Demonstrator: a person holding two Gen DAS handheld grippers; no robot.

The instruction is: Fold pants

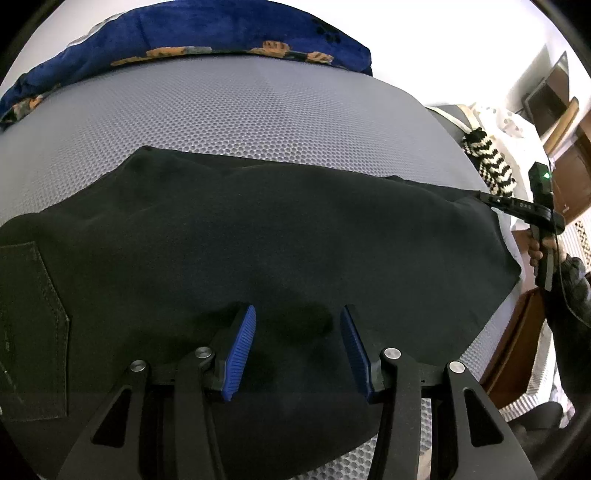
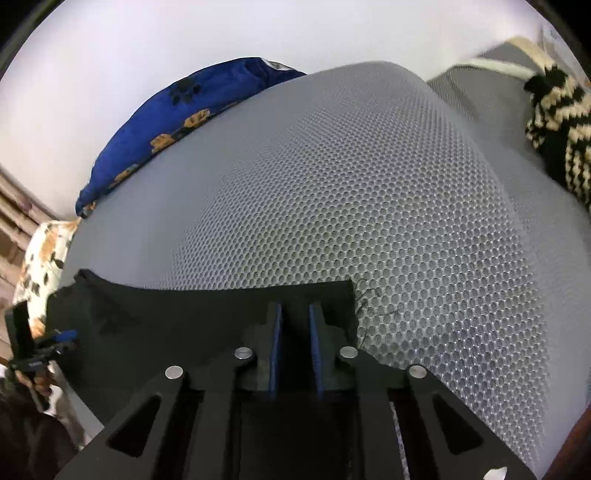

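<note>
Left wrist view: black pants [image 1: 280,236] spread flat across a grey honeycomb-mesh mattress [image 1: 240,110], covering most of the lower half of the frame. One stitched back pocket [image 1: 33,325] shows at the left edge. Left gripper [image 1: 297,314] hangs over the middle of the cloth, its blue ribbed pads [image 1: 242,350] set about half apart, nothing between them; whether the tips touch the fabric cannot be told. At the right edge, the right gripper [image 1: 491,201] meets the far right corner of the pants, carried by a hand [image 1: 537,251] in a dark sleeve [image 1: 572,295]. A blue blanket with orange print [image 1: 207,33] lies along the far side of the mattress. A black-and-cream striped knit item [image 1: 491,166] lies beyond the mattress on the right.

Right wrist view: right gripper [image 2: 296,310] sits at the corner of the pants [image 2: 184,314], its jaws nearly together with dark cloth between the blue pads [image 2: 276,339]; the pants edge runs leftward from there across the mattress [image 2: 351,184]. Loose threads [image 2: 373,299] trail from the corner onto the mesh. Left gripper [image 2: 55,341] appears small at the far left, over the cloth, jaws apart. Blue blanket [image 2: 177,114] at upper left, with a white floral-print cloth [image 2: 44,254] below it; striped knit item [image 2: 557,125] at upper right.
</note>
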